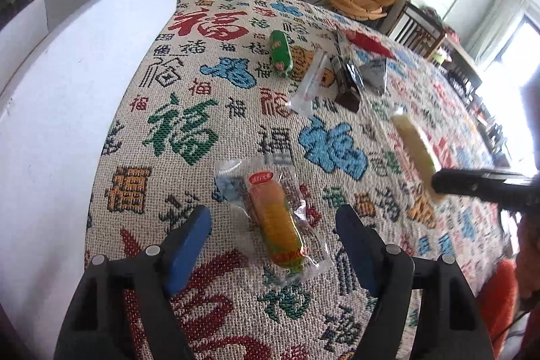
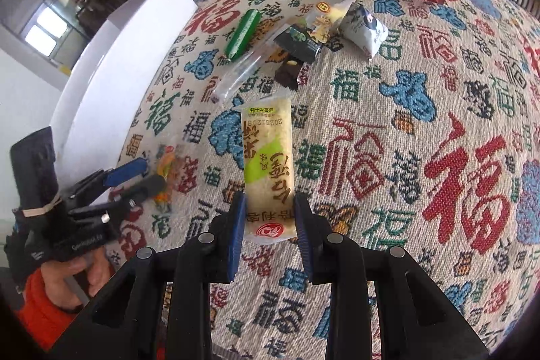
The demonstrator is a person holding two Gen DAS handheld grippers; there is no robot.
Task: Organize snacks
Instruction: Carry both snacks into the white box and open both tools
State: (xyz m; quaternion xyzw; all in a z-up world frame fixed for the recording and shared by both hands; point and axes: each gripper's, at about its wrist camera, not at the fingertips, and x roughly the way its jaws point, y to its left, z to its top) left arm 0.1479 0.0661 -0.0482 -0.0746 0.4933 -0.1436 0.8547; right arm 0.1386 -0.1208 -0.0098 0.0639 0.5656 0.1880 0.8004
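Blue-padded fingers of the right gripper (image 2: 269, 218) sit closest to the lens in the right wrist view, pinched narrow on the near end of a long cream-and-green wrapped rice-cracker bar (image 2: 268, 164). The bar's long axis runs straight out from the pads, away from the camera, and its far end points toward the loose heap of snacks (image 2: 324, 32) farther up the woven cloth printed with coloured characters (image 2: 438, 123). It looks lifted clear of the cloth, though the view does not settle that.

From the left wrist camera, the left gripper (image 1: 273, 245) stands wide apart, holding nothing. A clear-wrapped orange-and-yellow corn-shaped snack (image 1: 276, 221) lies flat on the cloth between the two pads, touching neither, its long axis running roughly along the gripper's pointing line and slightly slanted. So the coming close, as I judge it, squeezes across the packet's short width, and the left hand is plainly the nearer one for it.

A white storage box (image 1: 84, 83) rises just left of the left gripper, likely the place for sorted snacks; the left hand is nearer it than the right.

The left view shows the bar sideways on, sticking out of the right gripper's black body. The right view alone shows the bar's printed face, and a person's hand in an orange sleeve (image 2: 67, 272) on the left gripper's handle.
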